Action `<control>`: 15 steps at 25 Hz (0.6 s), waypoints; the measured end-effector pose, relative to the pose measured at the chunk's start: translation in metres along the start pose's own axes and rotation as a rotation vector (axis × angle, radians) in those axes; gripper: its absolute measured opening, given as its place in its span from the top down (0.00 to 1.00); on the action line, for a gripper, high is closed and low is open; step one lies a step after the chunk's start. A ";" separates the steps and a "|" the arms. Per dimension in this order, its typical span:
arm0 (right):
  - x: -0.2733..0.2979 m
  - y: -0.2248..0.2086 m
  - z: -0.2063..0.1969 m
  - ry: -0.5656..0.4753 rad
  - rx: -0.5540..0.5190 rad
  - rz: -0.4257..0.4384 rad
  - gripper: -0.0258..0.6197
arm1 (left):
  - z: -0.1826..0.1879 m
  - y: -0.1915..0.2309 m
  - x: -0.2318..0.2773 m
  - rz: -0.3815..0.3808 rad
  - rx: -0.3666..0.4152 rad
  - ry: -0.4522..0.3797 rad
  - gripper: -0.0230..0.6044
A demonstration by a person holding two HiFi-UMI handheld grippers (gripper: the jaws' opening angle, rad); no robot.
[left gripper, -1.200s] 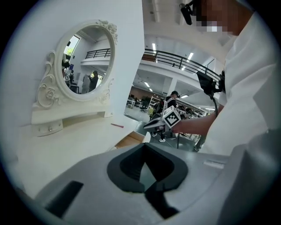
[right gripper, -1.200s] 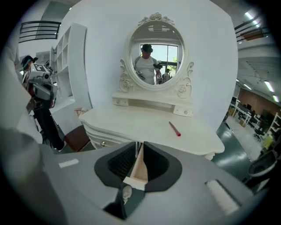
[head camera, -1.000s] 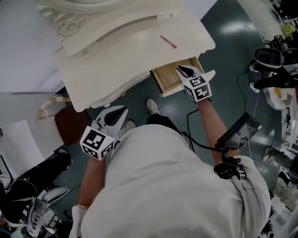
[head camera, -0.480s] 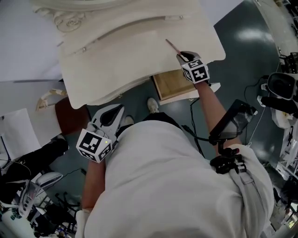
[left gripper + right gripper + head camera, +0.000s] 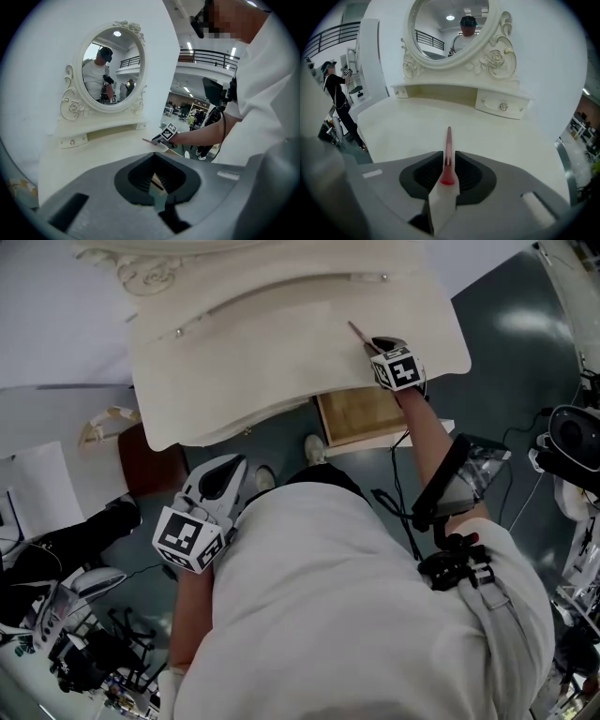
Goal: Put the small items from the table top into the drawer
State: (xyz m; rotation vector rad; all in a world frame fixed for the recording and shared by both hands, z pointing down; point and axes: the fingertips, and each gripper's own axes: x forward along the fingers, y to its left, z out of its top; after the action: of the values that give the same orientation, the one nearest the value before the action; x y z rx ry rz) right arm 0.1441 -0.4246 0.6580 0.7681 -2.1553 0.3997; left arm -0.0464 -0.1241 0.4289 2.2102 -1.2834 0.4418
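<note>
Clamping a slim, tapered pink stick (image 5: 448,143): right gripper (image 5: 444,185).

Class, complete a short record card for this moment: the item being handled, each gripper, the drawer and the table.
item: thin red stick, pointing towards the oval mirror
right gripper: jaws shut on the stick's near end, at the cream table top
left gripper: jaws together, holding nothing, low by the person's waist, away from the table
drawer: wooden-bottomed drawer, pulled open below the table's front edge
</note>
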 end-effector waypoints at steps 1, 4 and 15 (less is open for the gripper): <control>0.002 0.000 -0.002 0.005 0.002 0.004 0.83 | 0.000 -0.001 -0.001 0.003 0.000 0.003 0.96; 0.005 0.002 -0.003 0.009 0.013 0.010 0.85 | -0.001 -0.001 -0.003 0.011 0.003 0.012 0.96; 0.000 0.002 -0.003 -0.017 0.068 -0.011 0.89 | -0.002 0.005 -0.011 0.009 0.018 0.005 0.96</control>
State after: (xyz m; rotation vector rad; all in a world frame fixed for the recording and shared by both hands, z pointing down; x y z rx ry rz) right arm 0.1447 -0.4219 0.6596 0.8239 -2.1618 0.4637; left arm -0.0558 -0.1174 0.4257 2.2175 -1.2913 0.4637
